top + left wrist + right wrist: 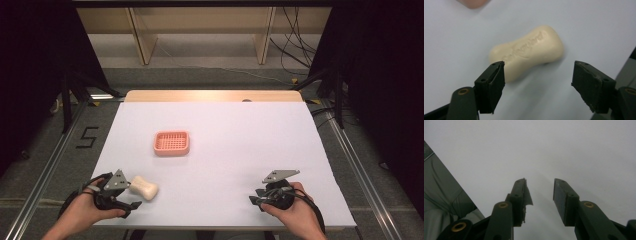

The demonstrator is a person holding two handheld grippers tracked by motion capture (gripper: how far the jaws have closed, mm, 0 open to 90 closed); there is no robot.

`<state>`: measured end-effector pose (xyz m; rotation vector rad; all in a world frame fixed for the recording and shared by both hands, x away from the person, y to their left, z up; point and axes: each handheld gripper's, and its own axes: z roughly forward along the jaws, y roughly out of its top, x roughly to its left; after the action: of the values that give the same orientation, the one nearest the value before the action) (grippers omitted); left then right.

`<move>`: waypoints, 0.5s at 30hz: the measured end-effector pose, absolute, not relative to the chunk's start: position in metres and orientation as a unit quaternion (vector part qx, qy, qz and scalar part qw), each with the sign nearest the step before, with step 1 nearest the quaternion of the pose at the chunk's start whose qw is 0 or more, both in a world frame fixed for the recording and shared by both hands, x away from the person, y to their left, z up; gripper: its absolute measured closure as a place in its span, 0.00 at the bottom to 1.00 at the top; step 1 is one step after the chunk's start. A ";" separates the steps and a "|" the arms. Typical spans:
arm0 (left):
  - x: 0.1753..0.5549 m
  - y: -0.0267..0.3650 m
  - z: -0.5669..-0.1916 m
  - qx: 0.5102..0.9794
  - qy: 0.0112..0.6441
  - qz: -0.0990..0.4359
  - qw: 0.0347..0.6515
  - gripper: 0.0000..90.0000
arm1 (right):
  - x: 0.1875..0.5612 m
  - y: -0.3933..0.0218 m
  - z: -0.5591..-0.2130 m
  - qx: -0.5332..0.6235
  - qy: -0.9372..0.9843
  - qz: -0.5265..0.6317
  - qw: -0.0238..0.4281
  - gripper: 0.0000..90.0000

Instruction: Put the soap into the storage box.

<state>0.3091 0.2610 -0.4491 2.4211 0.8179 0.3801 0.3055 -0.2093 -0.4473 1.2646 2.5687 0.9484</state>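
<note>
A cream, waisted soap bar (pixel 144 188) lies flat on the white table sheet (pixel 225 145) near the front left. My left gripper (pixel 132 194) sits just left of it, jaws wide open. In the left gripper view the soap bar (pixel 529 51) lies slightly beyond the tips of my left gripper (pixel 539 68). The left fingertip (pixel 495 77) overlaps its near end, and I cannot tell whether they touch. A pink slotted soap dish (pixel 171 142) stands empty left of the table's middle. My right gripper (pixel 255 198) rests at the front right, and in its own view the right gripper (pixel 540 183) is open over bare sheet.
A corner of the pink dish (pixel 472 3) peeks in at the top of the left gripper view. The table's front edge (pixel 220 227) runs close under both hands. A wooden strip (pixel 212 95) borders the far side. Dark curtains, metal rails and cables surround the table.
</note>
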 end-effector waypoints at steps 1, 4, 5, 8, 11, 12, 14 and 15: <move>0.318 0.263 -0.443 0.907 0.277 0.156 0.277 0.29 | 0.306 -0.209 -0.447 0.420 0.849 0.315 0.061 0.70; 0.327 0.264 -0.436 0.921 0.257 0.149 0.254 0.30 | 0.306 -0.208 -0.445 0.426 0.844 0.319 0.067 0.70; 0.330 0.264 -0.434 0.925 0.246 0.146 0.249 0.31 | 0.305 -0.208 -0.444 0.430 0.844 0.316 0.062 0.70; 0.336 0.263 -0.431 0.935 0.222 0.146 0.236 0.31 | 0.306 -0.209 -0.446 0.423 0.844 0.321 0.071 0.70; 0.346 0.257 -0.428 0.962 0.153 0.117 0.195 0.31 | 0.305 -0.209 -0.447 0.430 0.843 0.318 0.064 0.70; 0.349 0.254 -0.428 0.967 0.139 0.109 0.186 0.30 | 0.306 -0.209 -0.448 0.425 0.845 0.317 0.067 0.70; 0.351 0.252 -0.428 0.969 0.135 0.104 0.180 0.30 | 0.305 -0.209 -0.448 0.430 0.843 0.316 0.064 0.70; 0.357 0.247 -0.429 0.974 0.119 0.101 0.164 0.30 | 0.305 -0.209 -0.449 0.431 0.842 0.318 0.065 0.70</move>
<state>0.3569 0.2475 -0.4285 2.7778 0.3381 0.2881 0.3050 -0.2086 -0.4490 1.3000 2.5411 0.9607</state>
